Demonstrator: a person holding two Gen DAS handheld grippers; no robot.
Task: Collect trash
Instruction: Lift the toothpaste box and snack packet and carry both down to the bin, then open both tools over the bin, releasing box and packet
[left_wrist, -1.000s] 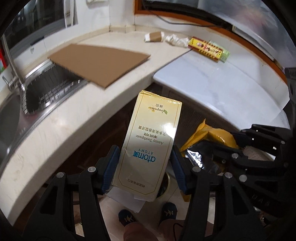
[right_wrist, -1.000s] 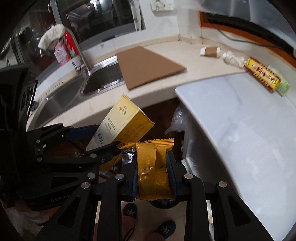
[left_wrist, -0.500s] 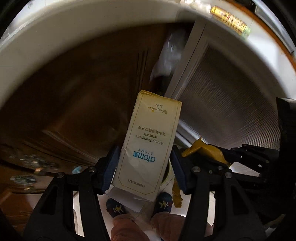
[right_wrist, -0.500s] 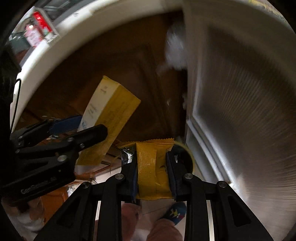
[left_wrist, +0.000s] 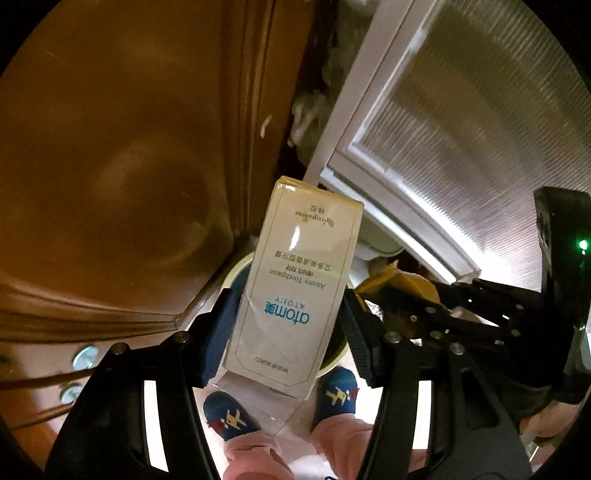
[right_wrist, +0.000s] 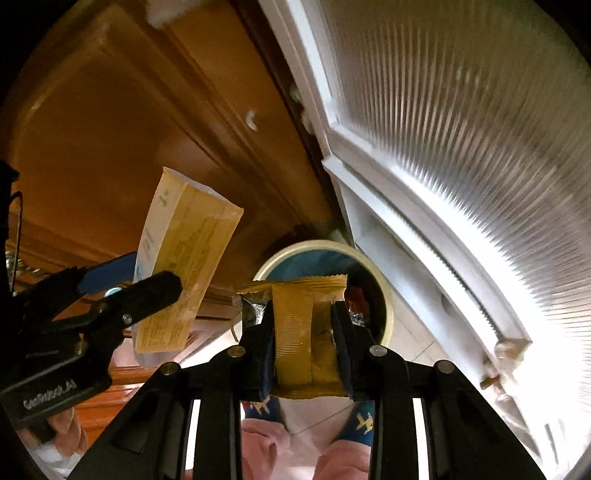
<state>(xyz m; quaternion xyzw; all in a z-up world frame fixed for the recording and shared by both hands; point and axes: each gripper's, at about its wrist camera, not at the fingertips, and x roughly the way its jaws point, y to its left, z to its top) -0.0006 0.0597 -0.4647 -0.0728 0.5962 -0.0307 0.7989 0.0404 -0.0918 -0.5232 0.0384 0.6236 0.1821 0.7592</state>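
Yellow foil, crinkled: a snack wrapper (right_wrist: 308, 332) is seen between the pads of the right gripper (right_wrist: 306, 343), its serrated end pointing forward, away from the gripper, long axis running along the fingers. The jaws are opening at this moment; the wrapper is between them and appears touched by both pads, though the grip is judged to be slackening.

A pale cream toothpaste box (left_wrist: 295, 291) is clamped across its narrow width by the left gripper (left_wrist: 286, 332), jaws at a middling spread, blue pads pressed on both long edges. The box's long axis is aligned with the fingers, far end tipped forward and downward, print upside down to the camera.

Below both grippers a round bin (right_wrist: 384, 295) with a cream rim is noted on the floor, in the corner where a brown wooden cabinet door (left_wrist: 122, 155) meets a white ribbed panel (right_wrist: 461, 155). The wrapper is held directly over the bin's mouth; the box is over its rim, nearer the cabinet side. A person's blue slippers (left_wrist: 229, 417) are visible beneath.

Step judged: the drop into the bin. Next move calls for the wrapper to be let go fully, then the left jaws to be widened with the box's far end steered inside the rim, since the box is long and might catch the edge.
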